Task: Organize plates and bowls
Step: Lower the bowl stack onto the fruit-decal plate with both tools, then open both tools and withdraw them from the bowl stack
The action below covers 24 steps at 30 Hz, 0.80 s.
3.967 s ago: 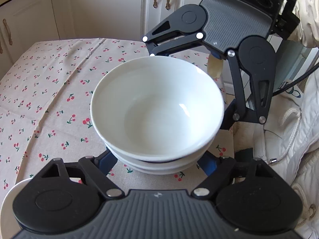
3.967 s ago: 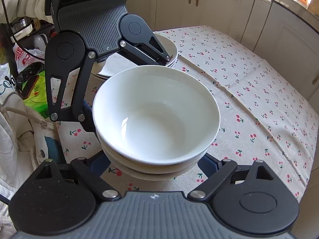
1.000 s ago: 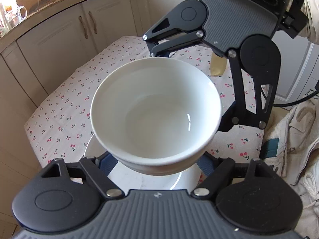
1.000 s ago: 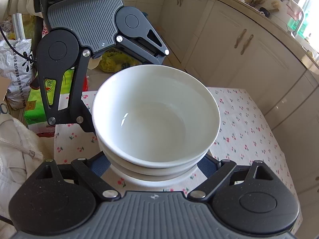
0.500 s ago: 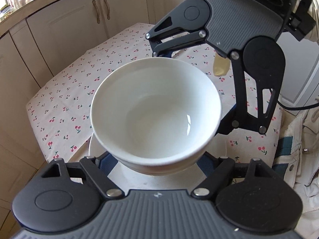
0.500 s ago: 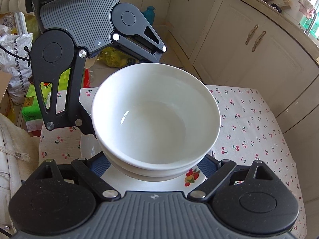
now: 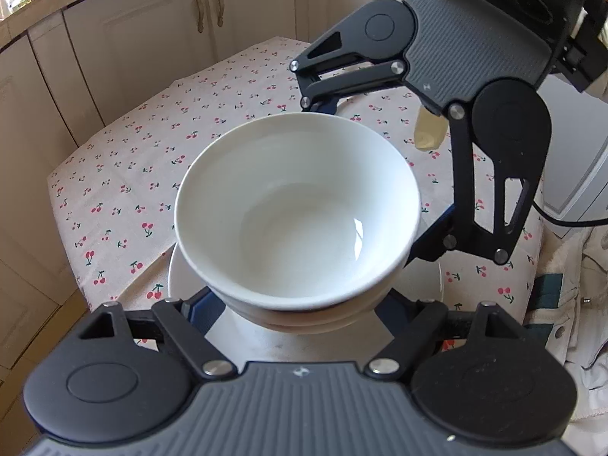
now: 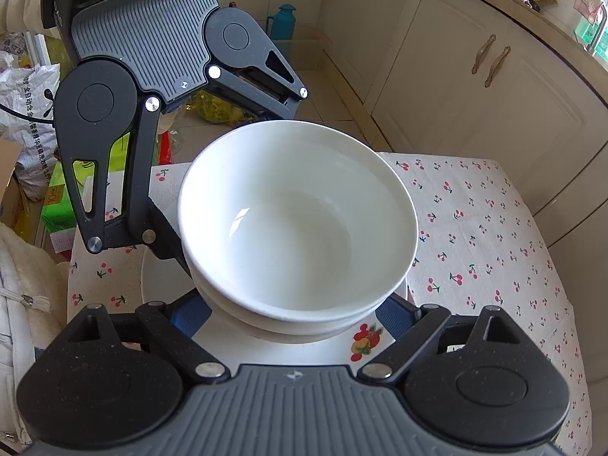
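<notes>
Stack of white bowls (image 7: 300, 212) sits between both grippers, one bowl nested in another, a second rim showing just under the top one. Left gripper (image 7: 300, 304) comes in from the near side in the left wrist view, blue pads (image 7: 197, 309) against the lower part of the stack on either side, jaws clamped on the bowls. Right gripper (image 8: 300, 311) does the same from the opposite side, its blue pads (image 8: 393, 315) pressed to the stack's lower wall, jaws clamped on the bowls too. Each gripper shows in the other's camera, facing it across the stack: right gripper body (image 7: 475, 57) at top right of the left view, left gripper body (image 8: 152, 57) at top left of the right view. Stack is directly above a white plate (image 8: 304, 349) with a fruit print near its edge; whether the bowl base touches the plate I cannot tell, it is hidden. Plate lies on a cherry-print tablecloth (image 7: 152, 159) near the table's corner. Cream cabinets (image 8: 475, 76) behind, a teal flask (image 8: 283, 19) on the floor, bags and boxes (image 8: 26, 95) at left, a pale garment (image 7: 577, 273) at the right edge of the left view.
</notes>
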{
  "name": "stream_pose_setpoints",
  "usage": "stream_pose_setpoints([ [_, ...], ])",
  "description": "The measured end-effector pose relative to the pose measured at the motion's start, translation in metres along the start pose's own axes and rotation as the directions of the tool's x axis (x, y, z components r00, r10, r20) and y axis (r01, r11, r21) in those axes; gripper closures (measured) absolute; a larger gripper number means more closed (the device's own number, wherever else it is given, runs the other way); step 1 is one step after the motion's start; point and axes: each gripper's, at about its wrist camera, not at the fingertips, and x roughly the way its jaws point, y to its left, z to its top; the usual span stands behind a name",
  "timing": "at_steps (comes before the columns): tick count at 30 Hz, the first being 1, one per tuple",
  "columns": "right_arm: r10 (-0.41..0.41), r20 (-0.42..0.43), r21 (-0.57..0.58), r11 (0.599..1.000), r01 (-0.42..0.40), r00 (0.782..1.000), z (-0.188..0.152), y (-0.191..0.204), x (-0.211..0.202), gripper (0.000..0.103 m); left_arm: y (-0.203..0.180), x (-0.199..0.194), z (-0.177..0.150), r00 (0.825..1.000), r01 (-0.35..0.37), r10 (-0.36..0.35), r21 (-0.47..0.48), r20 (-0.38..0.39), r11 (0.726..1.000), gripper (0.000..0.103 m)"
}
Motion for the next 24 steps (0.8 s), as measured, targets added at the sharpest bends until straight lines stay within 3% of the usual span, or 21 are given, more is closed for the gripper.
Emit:
stream_pose_setpoints([
  [10, -0.010, 0.000, 0.014, 1.000, 0.010, 1.000, -0.003, 0.003, -0.002, 0.008, 0.000, 0.000, -0.004, 1.000, -0.006, 0.006, -0.015, 0.018, 1.000, 0.019],
  [13, -0.002, 0.027, 0.048, 0.999, 0.001, 1.000, -0.004, 0.000, -0.006, 0.001, -0.001, -0.003, -0.006, 0.999, -0.015, 0.016, -0.022, 0.037, 1.000, 0.015],
  [17, -0.033, 0.030, 0.068, 0.997, 0.031, 0.999, -0.007, 0.001, -0.013, 0.000, -0.005, -0.011, -0.010, 0.995, -0.074, 0.076, -0.038, 0.071, 0.997, 0.005],
  [20, -0.092, 0.027, 0.072, 0.993, 0.090, 0.995, -0.011, 0.006, -0.020, 0.000, -0.015, -0.016, -0.015, 0.985, -0.145, 0.147, -0.028, 0.088, 0.989, 0.005],
  [24, -0.134, 0.030, 0.109, 0.985, 0.130, 0.990, -0.017, 0.013, -0.035, 0.000, -0.032, -0.027, -0.023, 0.976, -0.175, 0.179, -0.038, 0.122, 0.984, 0.005],
])
